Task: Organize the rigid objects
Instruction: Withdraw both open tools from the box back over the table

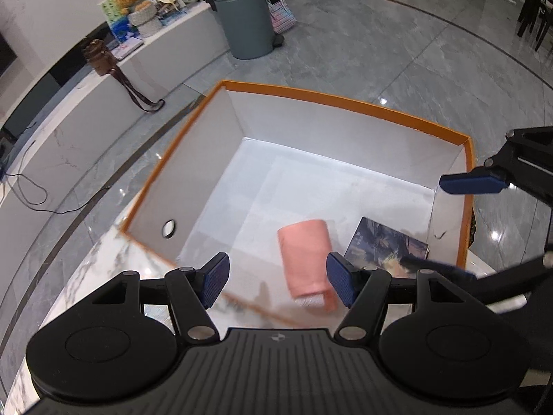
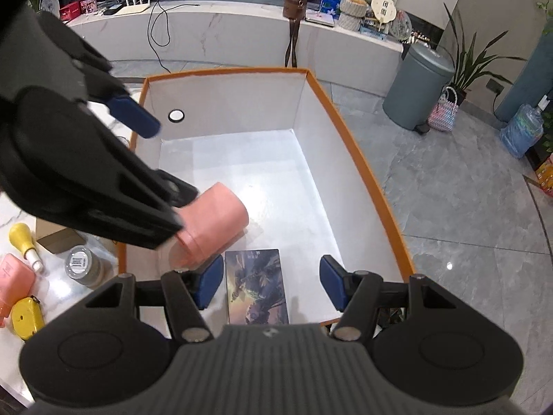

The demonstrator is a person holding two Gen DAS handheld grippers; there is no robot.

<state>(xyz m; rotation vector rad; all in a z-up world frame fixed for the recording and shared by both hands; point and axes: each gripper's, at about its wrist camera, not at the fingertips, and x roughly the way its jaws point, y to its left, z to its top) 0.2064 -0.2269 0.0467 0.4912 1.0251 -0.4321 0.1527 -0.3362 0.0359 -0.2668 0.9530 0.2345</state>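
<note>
A white box with an orange rim [image 1: 345, 98] [image 2: 349, 141] stands on a marble table. Inside it a pink cylindrical cup [image 1: 306, 259] [image 2: 216, 223] lies on its side, and a dark illustrated book [image 1: 387, 247] [image 2: 257, 287] lies flat beside it. My left gripper [image 1: 278, 282] [image 2: 155, 152] hovers over the cup, open; its blue pads do not press on it. Over the book hangs my right gripper [image 2: 270, 285] [image 1: 452, 224], open with nothing between its fingers.
Left of the box on the table are a yellow bulb-shaped item [image 2: 24, 242], a lidded jar [image 2: 81, 263], a pink case [image 2: 12, 283], a yellow tape measure [image 2: 26, 316] and a small cardboard box [image 2: 58, 238]. A grey bin [image 1: 245, 17] [image 2: 418, 83] stands on the tiled floor beyond.
</note>
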